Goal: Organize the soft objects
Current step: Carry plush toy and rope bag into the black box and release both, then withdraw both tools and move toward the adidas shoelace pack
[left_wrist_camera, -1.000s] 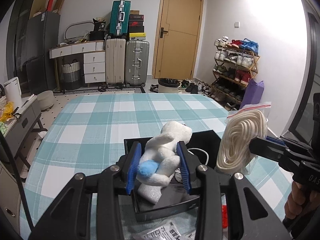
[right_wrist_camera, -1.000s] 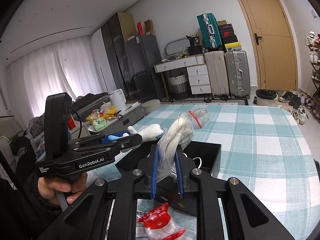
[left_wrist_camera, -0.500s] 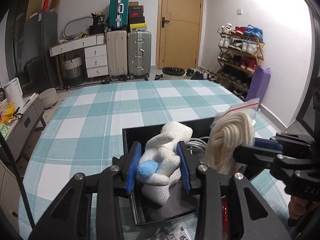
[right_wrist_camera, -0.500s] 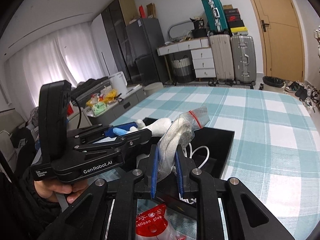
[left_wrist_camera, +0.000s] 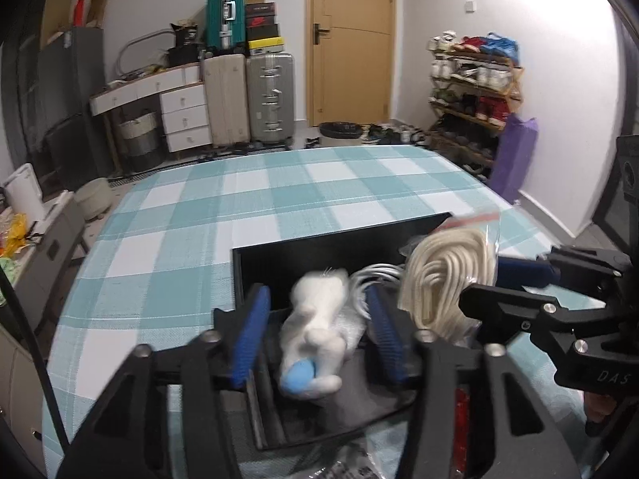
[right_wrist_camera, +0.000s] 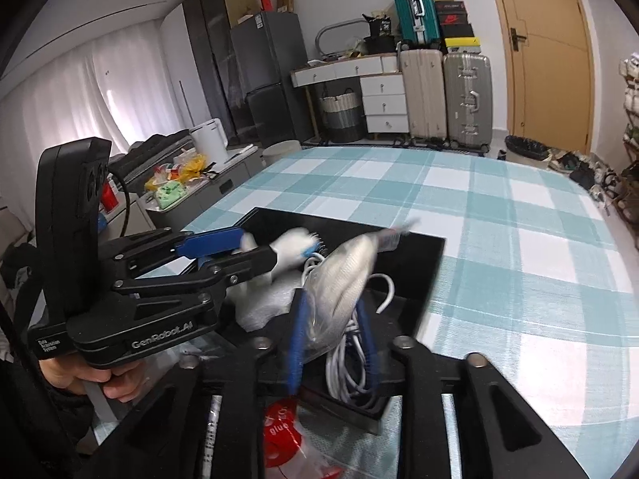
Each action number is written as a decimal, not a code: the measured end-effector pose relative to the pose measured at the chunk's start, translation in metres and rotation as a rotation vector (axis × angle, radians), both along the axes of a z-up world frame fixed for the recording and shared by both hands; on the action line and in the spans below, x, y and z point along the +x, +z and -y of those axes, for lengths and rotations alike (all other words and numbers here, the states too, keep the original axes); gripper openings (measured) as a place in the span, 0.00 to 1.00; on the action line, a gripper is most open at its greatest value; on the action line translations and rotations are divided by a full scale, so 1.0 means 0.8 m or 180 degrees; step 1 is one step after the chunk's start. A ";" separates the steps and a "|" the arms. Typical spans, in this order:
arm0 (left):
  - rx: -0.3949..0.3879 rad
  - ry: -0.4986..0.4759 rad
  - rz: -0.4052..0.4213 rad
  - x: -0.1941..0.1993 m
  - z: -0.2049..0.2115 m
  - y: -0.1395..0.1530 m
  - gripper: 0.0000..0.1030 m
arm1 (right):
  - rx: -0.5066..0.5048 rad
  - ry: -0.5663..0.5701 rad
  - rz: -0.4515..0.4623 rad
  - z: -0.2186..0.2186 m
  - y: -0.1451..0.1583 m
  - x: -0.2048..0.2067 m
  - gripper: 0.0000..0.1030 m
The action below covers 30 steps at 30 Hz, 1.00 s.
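Note:
A black box (left_wrist_camera: 343, 243) (right_wrist_camera: 423, 275) stands on the checked table. My left gripper (left_wrist_camera: 319, 319) is open above it; a white plush toy (left_wrist_camera: 315, 331) with a blue patch lies blurred between the spread fingers, free of the pads, in the box. It also shows in the right wrist view (right_wrist_camera: 291, 245). My right gripper (right_wrist_camera: 333, 319) has its fingers spread around a clear bag of cream rope (right_wrist_camera: 343, 279) (left_wrist_camera: 443, 279), which sits over the box and looks blurred. A white cable (right_wrist_camera: 351, 363) lies coiled in the box.
A red-capped glue bottle (right_wrist_camera: 279, 435) in a plastic bag and a printed packet (left_wrist_camera: 351, 463) lie on the table's near edge before the box. The teal checked tablecloth (left_wrist_camera: 279, 199) stretches beyond. Suitcases, drawers and a shoe rack stand along the far walls.
Both grippers lowered toward the box and opened. The plush toy dropped from the left fingers into the box; the rope bag came loose in the right fingers.

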<state>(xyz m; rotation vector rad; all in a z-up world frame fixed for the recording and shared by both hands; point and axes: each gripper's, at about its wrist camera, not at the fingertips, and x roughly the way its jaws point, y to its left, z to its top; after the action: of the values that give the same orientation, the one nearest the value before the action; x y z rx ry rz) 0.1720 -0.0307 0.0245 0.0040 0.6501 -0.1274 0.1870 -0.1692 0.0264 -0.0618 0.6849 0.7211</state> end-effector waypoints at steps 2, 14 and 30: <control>0.0030 -0.0008 0.0023 -0.007 0.001 0.003 0.60 | 0.0023 -0.0069 0.0074 0.009 0.005 -0.006 0.40; 0.0054 0.0039 0.0120 -0.071 -0.016 0.019 1.00 | 0.0051 -0.0179 0.0189 0.046 0.020 -0.055 0.95; 0.0112 0.0062 0.0078 -0.146 -0.025 0.013 1.00 | -0.0114 -0.0068 0.0071 0.040 0.001 -0.098 0.99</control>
<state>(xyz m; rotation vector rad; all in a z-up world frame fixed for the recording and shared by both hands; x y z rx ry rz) 0.0555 -0.0104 0.0353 0.0329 0.6275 -0.0971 0.1086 -0.2014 0.0275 -0.0952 0.6762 0.6868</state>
